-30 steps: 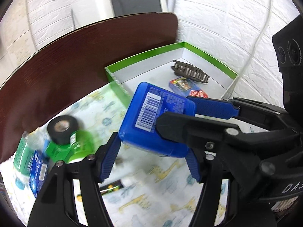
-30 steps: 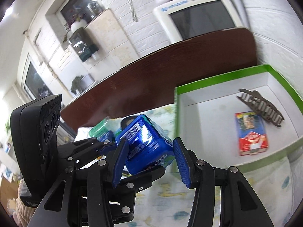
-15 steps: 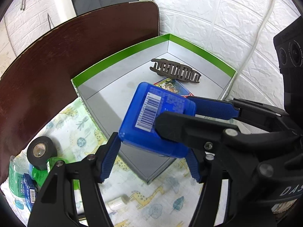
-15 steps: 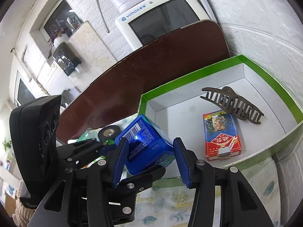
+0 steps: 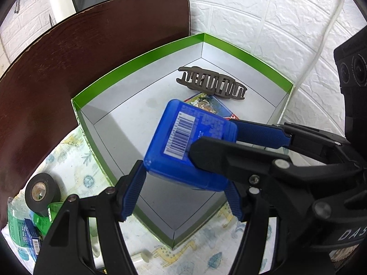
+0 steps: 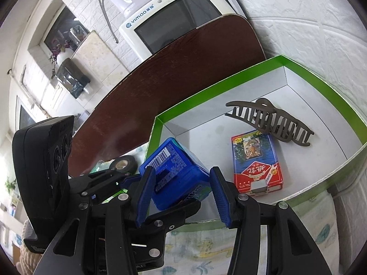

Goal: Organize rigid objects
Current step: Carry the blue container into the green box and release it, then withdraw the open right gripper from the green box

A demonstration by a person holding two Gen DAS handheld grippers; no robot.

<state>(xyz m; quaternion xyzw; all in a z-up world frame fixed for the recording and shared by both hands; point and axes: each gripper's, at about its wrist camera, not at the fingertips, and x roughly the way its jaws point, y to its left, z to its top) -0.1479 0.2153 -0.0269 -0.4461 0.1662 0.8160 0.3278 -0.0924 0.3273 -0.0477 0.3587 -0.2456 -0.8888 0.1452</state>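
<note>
Status: blue box is up in the air over the near-left part of the green-edged tray, clear of its floor.

Both tongs are on it. Left tongs are about half open, with pads on the box's near corners, though the right-hand pad is partly hidden behind it. Right tongs come in crosswise from the right, also part open, with one finger across the barcode face and the other on the far side. We read both as gripping. A two-handed hold makes sense here, since a smooth plastic shell would likely slip in a single pinch.

Orientation: the barcode face is up and tilted toward the left camera. The long axis looks to run near to far, pointing roughly at the hair clip in the far corner. The far end sits higher than the near end.

The card pack lies flat on the right side of the tray, just beside the clip, so the free floor is on the left. We think that's why the box is held over that side. Setting it down there parallel to the card pack keeps it off both.

The tape roll and other small packs are on the tabletop to the left, outside the tray, not yet sorted.
</note>
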